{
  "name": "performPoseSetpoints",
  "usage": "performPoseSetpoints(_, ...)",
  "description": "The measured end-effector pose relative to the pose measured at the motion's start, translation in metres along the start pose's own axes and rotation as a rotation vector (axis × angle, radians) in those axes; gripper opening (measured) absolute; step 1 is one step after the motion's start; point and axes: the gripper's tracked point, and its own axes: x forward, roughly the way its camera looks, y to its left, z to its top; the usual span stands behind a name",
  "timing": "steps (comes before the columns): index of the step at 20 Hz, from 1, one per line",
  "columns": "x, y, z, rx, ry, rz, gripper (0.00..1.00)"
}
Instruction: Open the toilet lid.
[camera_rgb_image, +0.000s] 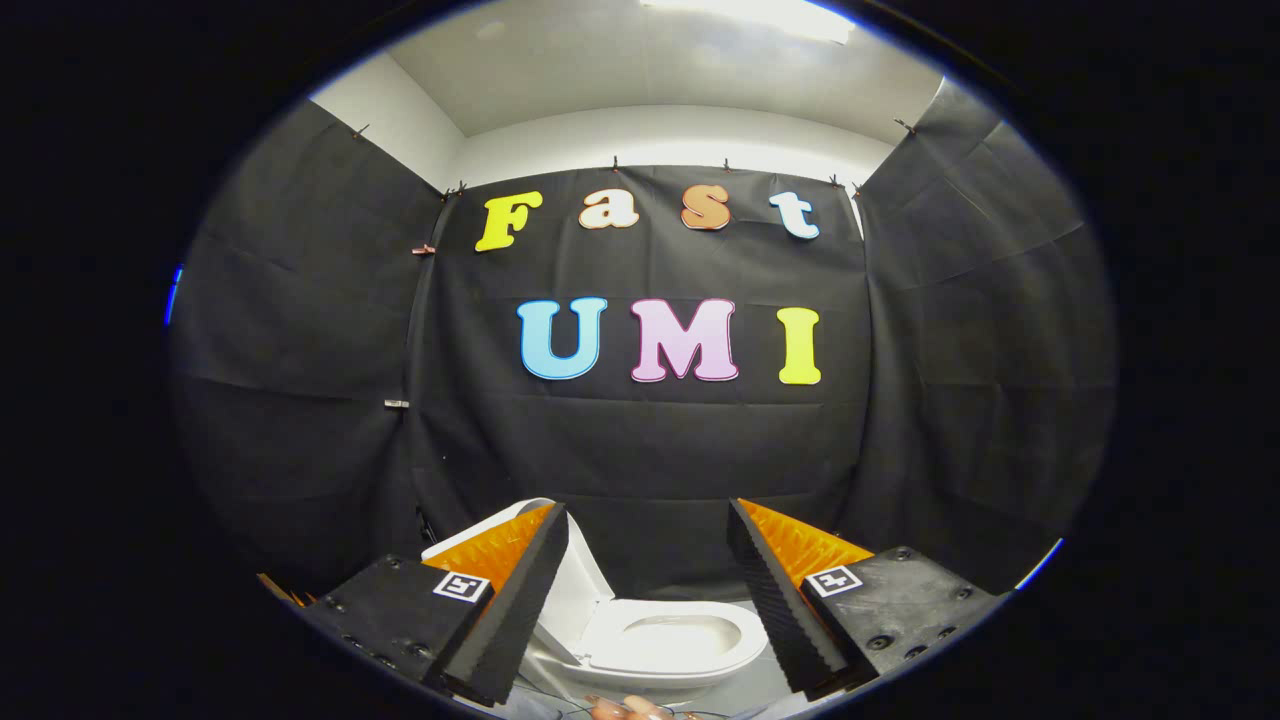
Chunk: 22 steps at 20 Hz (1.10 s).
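A small white toilet (665, 645) stands low ahead, between and just beyond my fingers. Its lid (575, 590) is raised and leans back towards the left, partly hidden behind the left finger. The seat ring (690, 650) lies flat with the bowl showing inside it. My gripper (648, 520) is open, with its black ribbed fingers (520, 600) spread wide and orange on their outer sides. Nothing sits between them, and they are apart from the toilet.
Black cloth walls close the booth on three sides, with a white wall and ceiling above. A person's fingertips (628, 708) show at the very bottom, under the toilet's front. A grey floor (740, 690) lies around the toilet.
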Motion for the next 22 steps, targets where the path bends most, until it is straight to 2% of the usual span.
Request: performPoseSetpoints(22,-0.0024,-0.0040,-0.0002,0.020,0.006,-0.006,0.99)
